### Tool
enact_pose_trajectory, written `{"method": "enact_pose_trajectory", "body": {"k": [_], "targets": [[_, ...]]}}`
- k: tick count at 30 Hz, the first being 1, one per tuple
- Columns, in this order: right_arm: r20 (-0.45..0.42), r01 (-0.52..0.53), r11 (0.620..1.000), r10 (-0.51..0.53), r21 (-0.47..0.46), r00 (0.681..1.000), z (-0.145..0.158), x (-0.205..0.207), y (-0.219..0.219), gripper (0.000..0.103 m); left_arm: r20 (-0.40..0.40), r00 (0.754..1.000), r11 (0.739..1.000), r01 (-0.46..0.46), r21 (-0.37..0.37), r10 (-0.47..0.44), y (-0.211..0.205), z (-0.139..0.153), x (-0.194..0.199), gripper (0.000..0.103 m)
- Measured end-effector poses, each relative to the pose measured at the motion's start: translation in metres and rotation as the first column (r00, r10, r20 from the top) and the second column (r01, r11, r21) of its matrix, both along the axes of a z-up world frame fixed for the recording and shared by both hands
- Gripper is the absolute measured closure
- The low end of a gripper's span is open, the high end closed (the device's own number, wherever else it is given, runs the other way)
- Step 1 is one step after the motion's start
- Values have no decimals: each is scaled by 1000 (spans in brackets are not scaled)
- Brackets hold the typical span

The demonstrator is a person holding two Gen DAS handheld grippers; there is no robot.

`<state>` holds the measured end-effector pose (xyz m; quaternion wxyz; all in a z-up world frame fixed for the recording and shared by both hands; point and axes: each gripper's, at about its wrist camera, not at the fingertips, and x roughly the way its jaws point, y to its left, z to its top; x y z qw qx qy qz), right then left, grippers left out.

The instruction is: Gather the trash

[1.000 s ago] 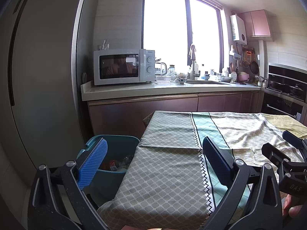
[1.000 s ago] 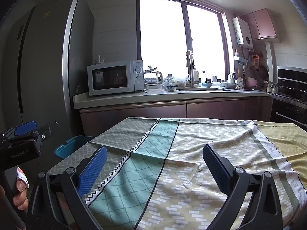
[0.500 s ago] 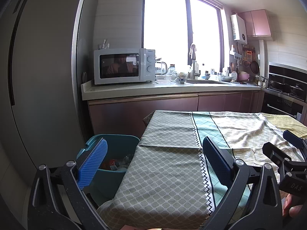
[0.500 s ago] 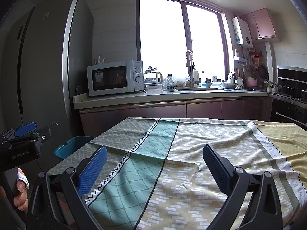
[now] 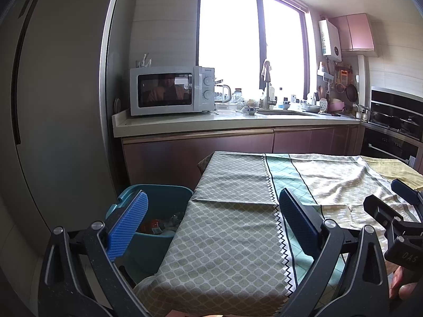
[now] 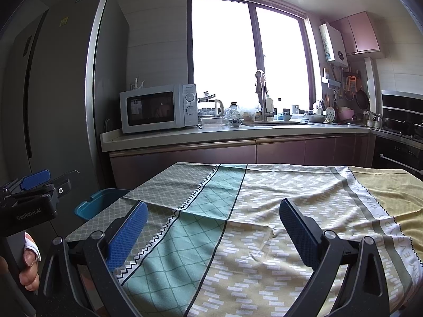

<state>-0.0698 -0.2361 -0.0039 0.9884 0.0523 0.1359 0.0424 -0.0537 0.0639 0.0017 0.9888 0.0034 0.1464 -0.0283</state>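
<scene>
A teal bin [image 5: 169, 198] stands on the floor left of the table; it also shows in the right wrist view [image 6: 101, 202]. Inside it lie a red-labelled piece of trash [image 5: 154, 225] and some clear wrappers. My left gripper [image 5: 211, 219] is open and empty, held over the table's near left corner, with its left finger in front of the bin. My right gripper [image 6: 212, 231] is open and empty above the middle of the tablecloth [image 6: 264, 224]. No trash shows on the cloth. Each gripper appears at the edge of the other's view.
The patterned tablecloth [image 5: 238, 224] covers the table. A tall grey fridge [image 5: 53, 105] stands at the left. Behind the table runs a counter [image 5: 211, 124] with a white microwave [image 5: 169, 91], a sink and dishes. An oven [image 5: 391, 142] is at the right.
Almost nothing has changed. Both grippers stay open and empty, with only a slight drift of the views.
</scene>
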Motion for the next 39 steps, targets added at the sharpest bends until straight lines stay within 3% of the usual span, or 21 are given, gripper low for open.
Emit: {"method": "enact_pose_trajectory", "body": {"k": [39], "targets": [[4, 6, 1000, -6, 3, 1000, 1, -2, 0, 7, -4, 1000, 1000, 1, 4, -1, -2, 0, 1, 5]]}}
